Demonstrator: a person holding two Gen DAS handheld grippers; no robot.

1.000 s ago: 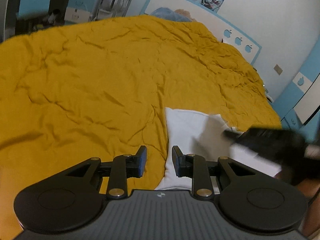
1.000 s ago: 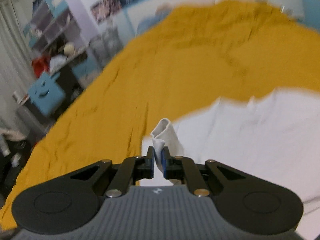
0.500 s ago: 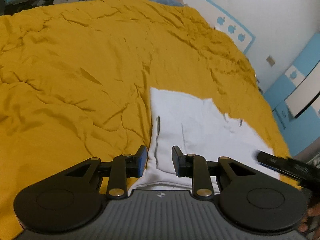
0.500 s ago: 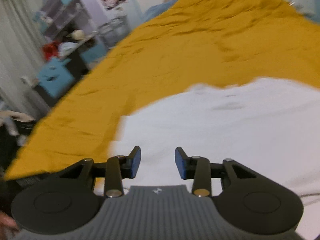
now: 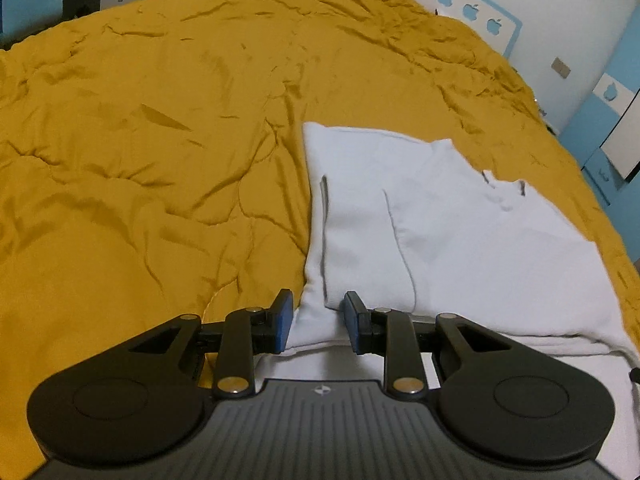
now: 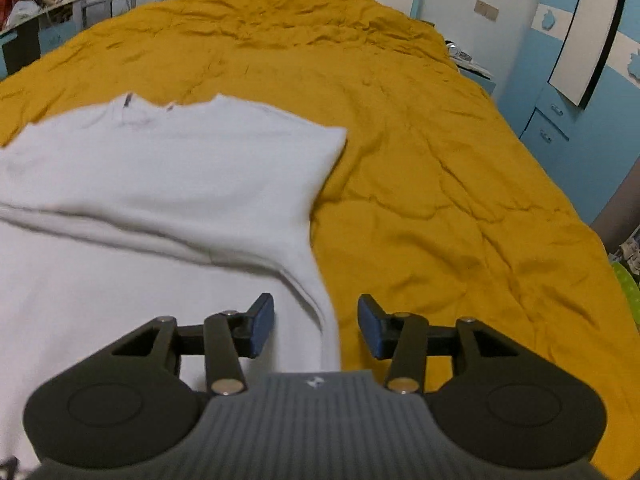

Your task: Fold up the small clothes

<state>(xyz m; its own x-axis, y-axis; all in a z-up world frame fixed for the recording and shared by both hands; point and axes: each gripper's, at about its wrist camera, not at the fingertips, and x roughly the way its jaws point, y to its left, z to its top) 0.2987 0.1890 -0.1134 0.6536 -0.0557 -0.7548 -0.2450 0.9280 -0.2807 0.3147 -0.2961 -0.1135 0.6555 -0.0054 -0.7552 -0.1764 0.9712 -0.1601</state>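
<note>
A white garment [image 5: 460, 240] lies partly folded on the yellow bed cover [image 5: 160, 140], with a sleeve laid inward along its left side. My left gripper [image 5: 318, 312] hovers low over the garment's near left edge. It is open, and the cloth lies flat below the gap. In the right wrist view the white garment [image 6: 160, 184] fills the left half. My right gripper [image 6: 316, 320] stands over its right edge with its jaws opening. The hem lies under the gap, and the pads press on nothing.
The yellow cover [image 6: 440, 180] spreads wide and wrinkled around the garment. A blue cabinet [image 6: 560, 120] stands past the bed's right side. A white wall with blue apple shapes [image 5: 468, 12] is behind the bed, and a desk with clutter [image 6: 28, 20] sits at the far left.
My right gripper let go of a pinched fold of white cloth, opened, and swung across to the garment's right edge. My left gripper sank closer to the left edge.
</note>
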